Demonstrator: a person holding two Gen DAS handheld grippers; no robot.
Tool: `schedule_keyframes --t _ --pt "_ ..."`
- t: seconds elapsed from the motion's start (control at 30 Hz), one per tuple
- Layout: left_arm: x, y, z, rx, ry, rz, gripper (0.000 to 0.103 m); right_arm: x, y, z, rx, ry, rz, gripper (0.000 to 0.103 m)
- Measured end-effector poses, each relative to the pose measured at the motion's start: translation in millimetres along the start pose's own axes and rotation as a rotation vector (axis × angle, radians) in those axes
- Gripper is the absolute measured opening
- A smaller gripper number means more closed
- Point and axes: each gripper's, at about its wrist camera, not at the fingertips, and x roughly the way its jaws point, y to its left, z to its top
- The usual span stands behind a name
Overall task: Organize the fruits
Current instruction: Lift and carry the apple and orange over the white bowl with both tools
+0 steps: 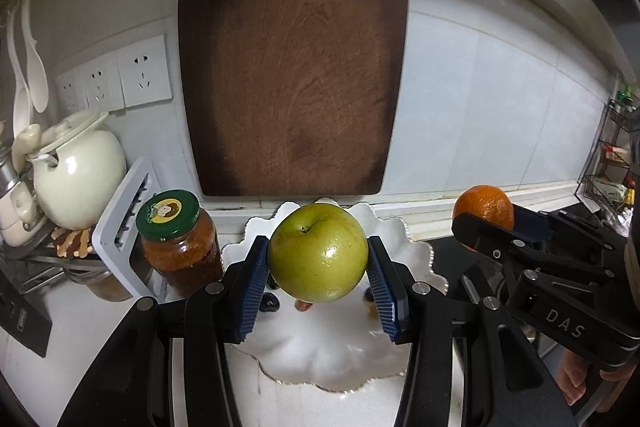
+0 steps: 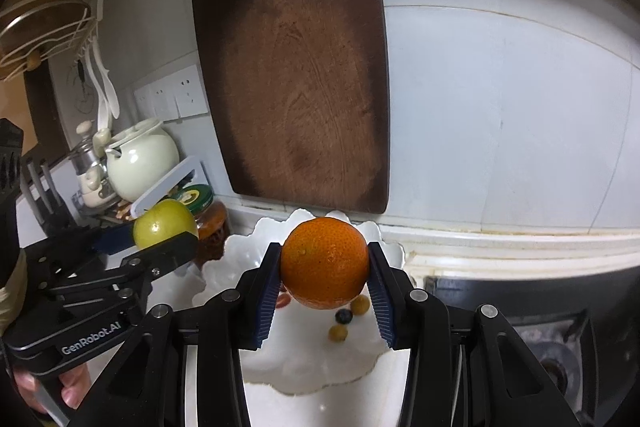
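My left gripper is shut on a green apple and holds it above the white scalloped plate. My right gripper is shut on an orange and holds it above the same plate. A few small fruits lie on the plate: a blueberry and two small yellow ones. In the left wrist view the orange shows at the right in the other gripper. In the right wrist view the apple shows at the left.
A dark wooden cutting board leans on the tiled wall behind the plate. A jar with a green lid, a white pot and a rack stand to the left. A black stove lies to the right.
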Motion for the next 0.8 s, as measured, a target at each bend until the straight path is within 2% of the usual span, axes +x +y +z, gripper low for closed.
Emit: schedule_keyframes --t 0.4,0.8 --pt "70 16 11 -0.012 0.117 0.023 0.048 63 -7 16 -0.025 0.094 -0.025 0.043" --pt "127 23 4 0.004 0.221 0.062 0.048 124 -25 3 -0.012 0.222 -0.044 0.043"
